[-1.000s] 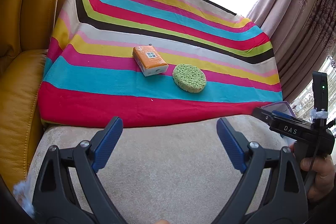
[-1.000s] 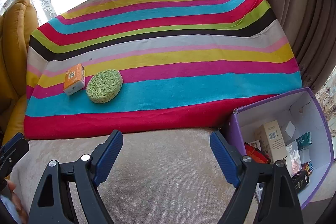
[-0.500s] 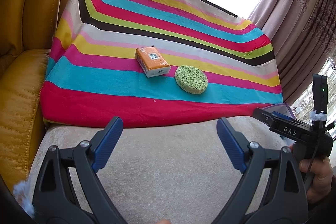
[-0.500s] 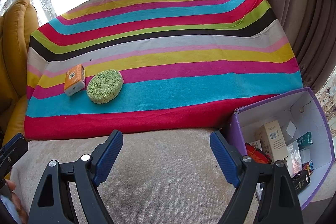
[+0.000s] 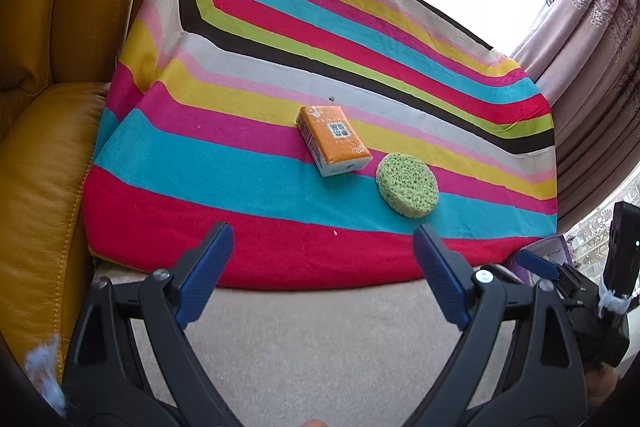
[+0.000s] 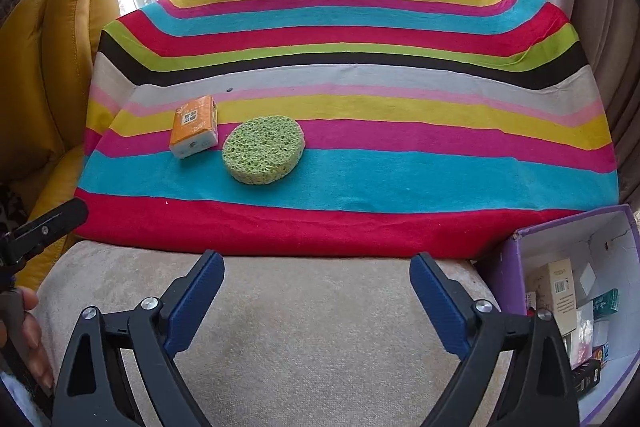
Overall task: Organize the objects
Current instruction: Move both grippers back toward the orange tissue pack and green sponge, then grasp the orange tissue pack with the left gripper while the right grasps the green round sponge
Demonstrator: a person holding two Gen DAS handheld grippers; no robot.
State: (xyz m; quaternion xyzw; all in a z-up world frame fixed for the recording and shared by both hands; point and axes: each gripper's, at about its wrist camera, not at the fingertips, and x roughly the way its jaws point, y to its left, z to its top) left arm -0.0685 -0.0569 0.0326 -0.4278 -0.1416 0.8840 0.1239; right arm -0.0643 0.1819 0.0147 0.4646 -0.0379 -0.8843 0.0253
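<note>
The left tool (image 5: 323, 269) stands wide open at the bottom of the left wrist view, with nothing between its blue pads (image 5: 204, 271), above a beige cushion (image 5: 320, 339). The right tool (image 6: 316, 293) also stands wide open and empty at the bottom of the right wrist view; its jaws have just been opening further. A striped cloth (image 6: 400, 171) covers the worktop in the middle of both views. An orange packet (image 6: 194, 131) lies flat on the cloth, left of centre in the right wrist view, across the yellow and pink stripes. A round green sponge (image 6: 263, 149) lies just beside the packet, to its right and slightly lower in the frame, across the pink and blue stripes; whether the two touch cannot be told. A purple box (image 6: 500, 267) sits at the lower right of the right wrist view, open, with several small cartons (image 6: 558, 291) inside. A yellow leather seat (image 5: 44, 147) fills the left edge of the left wrist view. Curtains (image 5: 592, 39) hang at the upper right.
</note>
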